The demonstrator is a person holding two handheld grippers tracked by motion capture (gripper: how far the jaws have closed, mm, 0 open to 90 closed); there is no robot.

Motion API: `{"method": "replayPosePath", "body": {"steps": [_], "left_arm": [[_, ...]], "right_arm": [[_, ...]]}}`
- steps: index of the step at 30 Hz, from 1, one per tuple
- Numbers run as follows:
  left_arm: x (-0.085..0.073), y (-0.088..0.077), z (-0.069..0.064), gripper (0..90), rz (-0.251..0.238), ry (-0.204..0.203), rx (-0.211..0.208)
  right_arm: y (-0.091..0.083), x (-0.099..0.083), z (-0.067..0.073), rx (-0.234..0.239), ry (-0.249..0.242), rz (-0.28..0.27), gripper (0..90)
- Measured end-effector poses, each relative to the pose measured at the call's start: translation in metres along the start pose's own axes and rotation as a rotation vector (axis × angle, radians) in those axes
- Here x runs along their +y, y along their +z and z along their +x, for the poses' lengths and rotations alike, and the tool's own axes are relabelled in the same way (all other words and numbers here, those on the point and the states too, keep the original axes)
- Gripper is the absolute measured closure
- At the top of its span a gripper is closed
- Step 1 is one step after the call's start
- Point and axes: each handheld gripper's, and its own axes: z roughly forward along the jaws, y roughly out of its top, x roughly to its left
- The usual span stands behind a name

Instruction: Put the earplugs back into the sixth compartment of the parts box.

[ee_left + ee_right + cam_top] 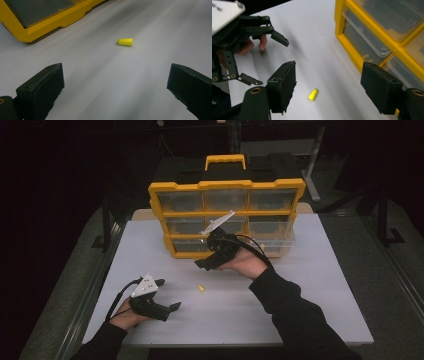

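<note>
High view | both grippers' jaws spread, empty | small yellow tapered foam earplug (201, 289) on table

The left tool (167, 296) sits low near the person's side, gripped in the left hand (131, 316), its jaws spread wide and empty, pointing to the right across the counter (320, 285); the right tool (202, 263) is held farther forward in the right hand (246, 263), the dark sleeve reaching in from below, its jaws apart, empty and angled down and left.
</note>
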Motion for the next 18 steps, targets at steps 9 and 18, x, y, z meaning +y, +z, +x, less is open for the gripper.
{"method": "replayPosePath", "body": {"steps": [9, 18], "left_arm": [[0.0, 0.0, 0.001, 0.3, 0.002, -0.003, -0.003], [0.0, 0.0, 0.001, 0.3, 0.001, -0.005, -0.002]], "right_arm": [[0.018, -0.015, 0.0, 0.012, 0.006, 0.015, 27.3], [0.036, -0.031, 0.001, 0.022, 0.024, 0.036, 27.5]]}}
